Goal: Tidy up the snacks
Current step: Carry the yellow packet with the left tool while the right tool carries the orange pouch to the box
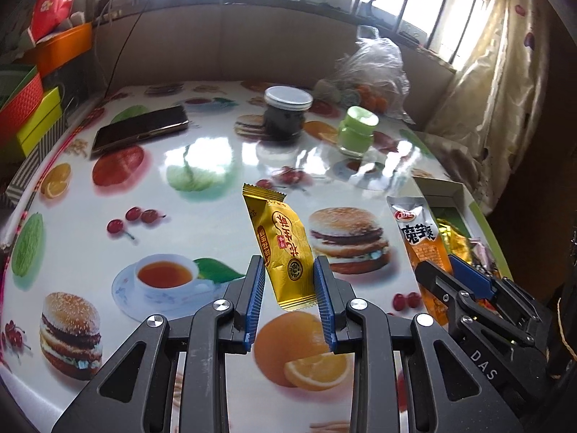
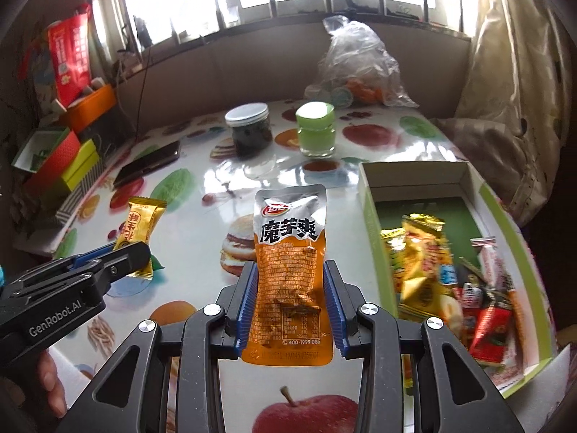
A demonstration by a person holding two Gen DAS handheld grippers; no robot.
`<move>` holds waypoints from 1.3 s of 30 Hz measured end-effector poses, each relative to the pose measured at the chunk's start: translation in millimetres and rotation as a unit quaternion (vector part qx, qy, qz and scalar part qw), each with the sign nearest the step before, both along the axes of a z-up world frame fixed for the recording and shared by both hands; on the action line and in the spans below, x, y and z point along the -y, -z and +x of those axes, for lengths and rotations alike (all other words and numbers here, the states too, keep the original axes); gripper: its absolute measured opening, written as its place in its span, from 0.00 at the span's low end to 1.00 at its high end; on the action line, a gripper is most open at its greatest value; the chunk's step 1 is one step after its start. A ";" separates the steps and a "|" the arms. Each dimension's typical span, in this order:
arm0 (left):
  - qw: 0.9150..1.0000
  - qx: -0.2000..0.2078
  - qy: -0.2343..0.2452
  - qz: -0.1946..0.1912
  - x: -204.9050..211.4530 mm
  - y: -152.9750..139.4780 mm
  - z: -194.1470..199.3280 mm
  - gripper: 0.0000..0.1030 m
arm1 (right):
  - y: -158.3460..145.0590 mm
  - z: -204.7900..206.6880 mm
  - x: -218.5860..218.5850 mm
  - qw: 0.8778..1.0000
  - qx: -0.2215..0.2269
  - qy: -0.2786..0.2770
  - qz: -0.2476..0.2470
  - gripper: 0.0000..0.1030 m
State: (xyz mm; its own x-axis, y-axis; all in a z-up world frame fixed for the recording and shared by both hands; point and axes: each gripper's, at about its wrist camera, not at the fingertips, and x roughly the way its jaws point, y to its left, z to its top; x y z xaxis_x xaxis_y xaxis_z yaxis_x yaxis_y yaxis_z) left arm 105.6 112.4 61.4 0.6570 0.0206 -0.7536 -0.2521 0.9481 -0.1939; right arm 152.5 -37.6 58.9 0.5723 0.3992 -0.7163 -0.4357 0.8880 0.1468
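My left gripper (image 1: 288, 288) is shut on a gold snack packet (image 1: 283, 245), held upright above the printed tablecloth. In the right wrist view the same gold snack packet (image 2: 139, 231) sticks out of the left gripper (image 2: 122, 256) at the left edge. My right gripper (image 2: 290, 299) is shut on an orange-and-silver snack pouch (image 2: 290, 263), lifted off the table. That pouch (image 1: 420, 238) and the right gripper (image 1: 447, 270) also show at the right of the left wrist view. A green-walled open box (image 2: 371, 223) to the right holds several wrapped snacks (image 2: 425, 263).
At the back of the table stand a dark jar with a silver lid (image 2: 249, 128) and a green-lidded glass jar (image 2: 315, 128). A phone (image 1: 140, 128) lies at the left. A clear plastic bag (image 2: 357, 65) sits at the far edge. Coloured boxes (image 2: 61, 158) are stacked on the left.
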 end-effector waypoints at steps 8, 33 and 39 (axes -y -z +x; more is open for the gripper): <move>1.000 0.008 0.029 0.004 25.7 -8.5 8.3 0.28 | -11.4 -1.6 27.2 1.000 0.009 0.024 0.005 0.34; 0.993 0.014 0.116 -0.009 99.2 -18.6 50.6 0.28 | -18.6 4.7 116.6 0.993 0.015 0.117 0.005 0.34; 0.991 0.010 0.134 -0.012 117.5 -17.3 64.7 0.28 | -10.4 8.2 135.1 0.990 0.008 0.138 -0.006 0.34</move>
